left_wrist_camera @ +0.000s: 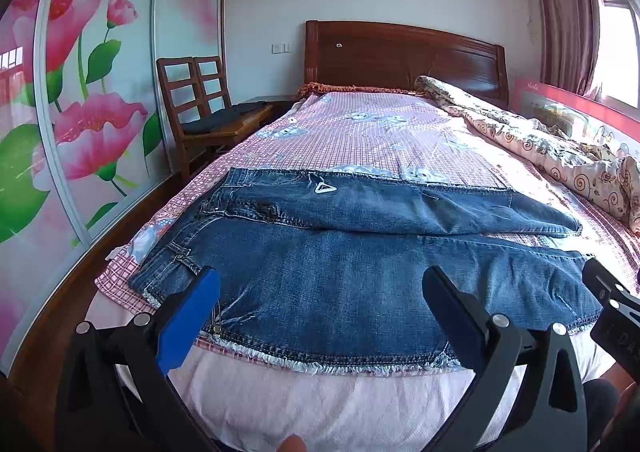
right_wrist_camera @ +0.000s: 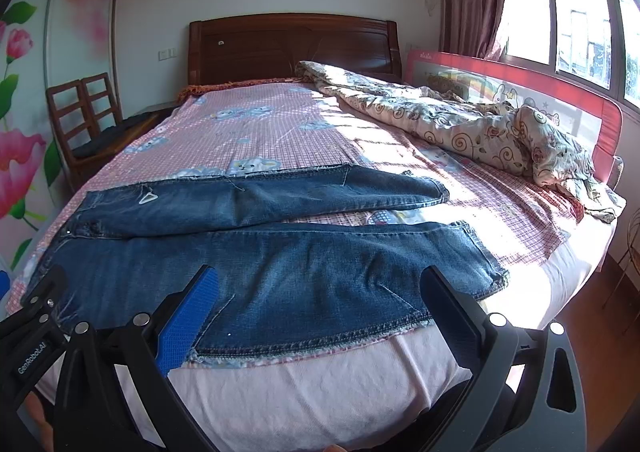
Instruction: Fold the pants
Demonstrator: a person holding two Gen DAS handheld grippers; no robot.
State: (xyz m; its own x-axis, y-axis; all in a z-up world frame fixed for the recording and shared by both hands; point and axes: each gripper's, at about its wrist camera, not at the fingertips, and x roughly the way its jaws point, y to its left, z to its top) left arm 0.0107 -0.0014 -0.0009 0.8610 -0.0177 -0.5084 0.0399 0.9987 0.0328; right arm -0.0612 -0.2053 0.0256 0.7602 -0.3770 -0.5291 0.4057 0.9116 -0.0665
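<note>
Jeans [left_wrist_camera: 340, 284] spread flat on bed [left_wrist_camera: 320, 400], legs apart, unfolded. Left gripper [left_wrist_camera: 320, 312] and right gripper [right_wrist_camera: 320, 312] both wide, empty, above near leg. Next, probably: pinch near edge, fold onto far leg

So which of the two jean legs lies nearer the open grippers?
The near leg, along the bed's front edge just ahead of both grippers; the far leg, with the white triangle mark, lies behind it toward the headboard.

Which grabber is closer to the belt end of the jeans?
Left. The left gripper hovers open by the jeans' waistband; the right gripper, also open, hovers farther along the near leg, toward its cuff.
</note>
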